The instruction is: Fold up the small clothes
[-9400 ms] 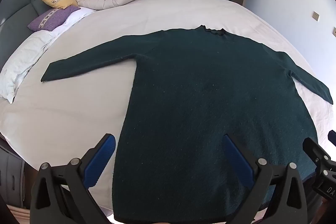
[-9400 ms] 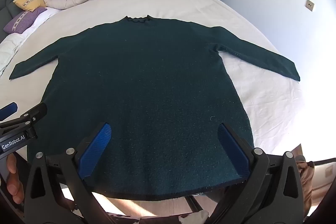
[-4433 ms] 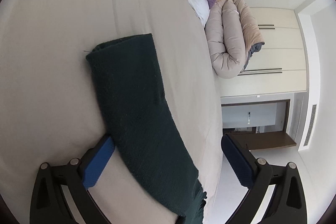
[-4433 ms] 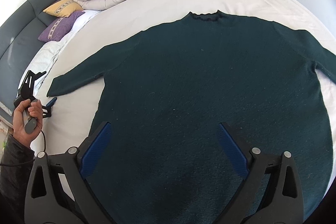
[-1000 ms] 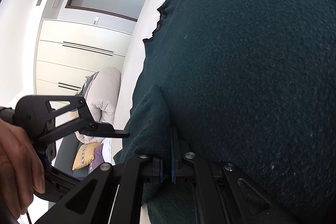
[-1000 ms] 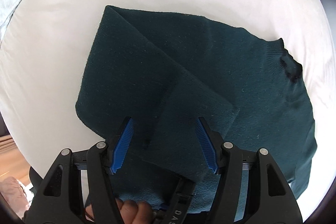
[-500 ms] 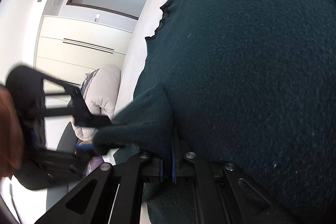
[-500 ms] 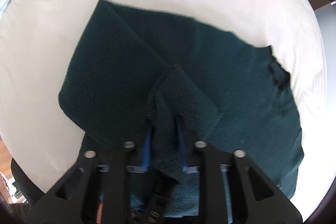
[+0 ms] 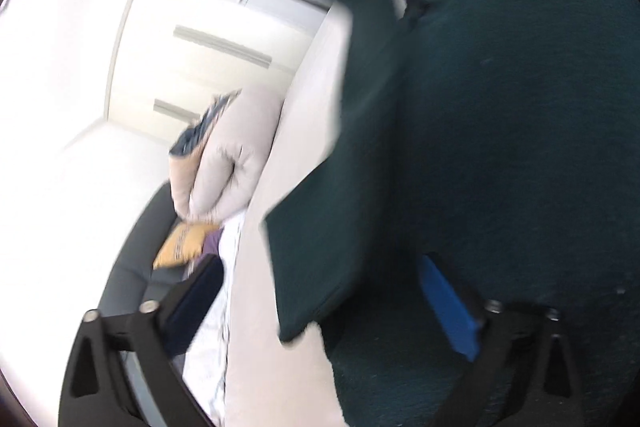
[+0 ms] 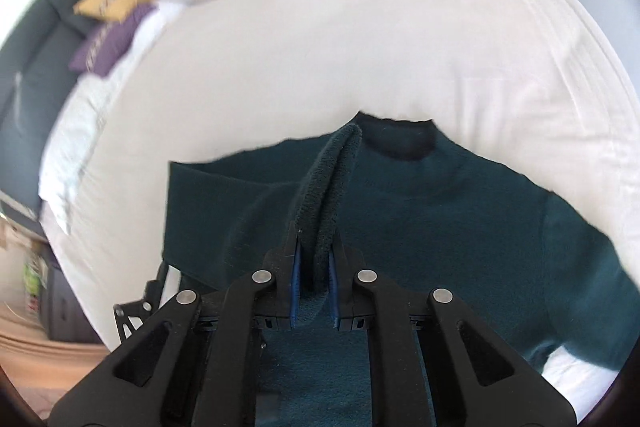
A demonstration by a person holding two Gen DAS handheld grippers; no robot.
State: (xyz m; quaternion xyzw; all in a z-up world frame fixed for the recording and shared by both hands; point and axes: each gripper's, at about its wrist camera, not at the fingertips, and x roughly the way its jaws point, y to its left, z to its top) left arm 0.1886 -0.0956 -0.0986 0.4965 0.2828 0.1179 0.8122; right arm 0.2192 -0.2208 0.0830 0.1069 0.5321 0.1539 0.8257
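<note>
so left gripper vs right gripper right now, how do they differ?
The left gripper is open and holds nothing, while the right gripper is shut on a fold of the dark green sweater. The left gripper's view is motion-blurred; the right gripper's view is sharper at the pinch. Both are over the sweater on the white bed.

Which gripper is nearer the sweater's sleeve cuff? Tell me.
Right. The right gripper is shut on the sleeve cuff; the left gripper is open, beside the sweater, gripping nothing.

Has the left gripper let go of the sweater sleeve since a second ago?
Yes. The left gripper now stands open, drawn back from the sweater; the right gripper pinches the sleeve, lifted above the bed.
</note>
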